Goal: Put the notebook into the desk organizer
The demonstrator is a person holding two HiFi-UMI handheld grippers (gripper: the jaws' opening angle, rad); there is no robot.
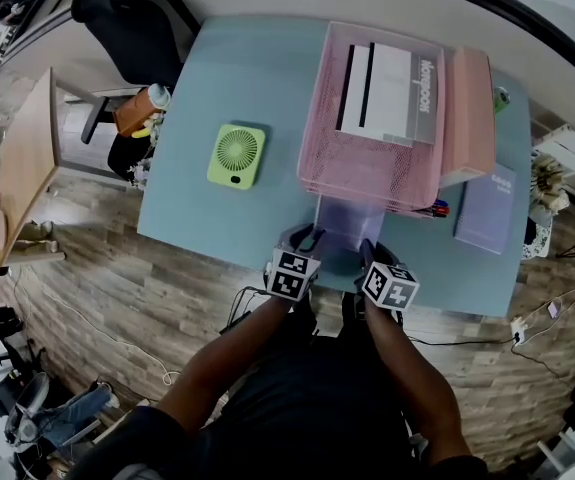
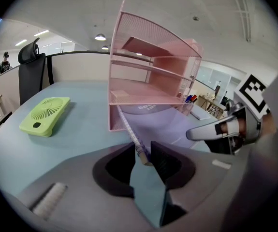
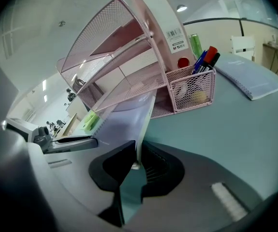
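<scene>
- Left gripper (image 2: 142,153), at the lower centre of its own view, is pinching the notebook (image 2: 164,125) at its spiral-bound near corner, with the coil sitting between the pads.
- Right gripper (image 3: 136,161) is clamping the opposite near corner, its jaws pressed almost together on the thin edge.
- Notebook's far end is lying just inside the bottom shelf of the desk organizer (image 1: 319,108), at the centre of the head view.
- I am judging this to be the slide-in step. I should be pushing both hands evenly and holding the cover low and flat, so that neither the coil nor a corner is catching the mesh.
</scene>
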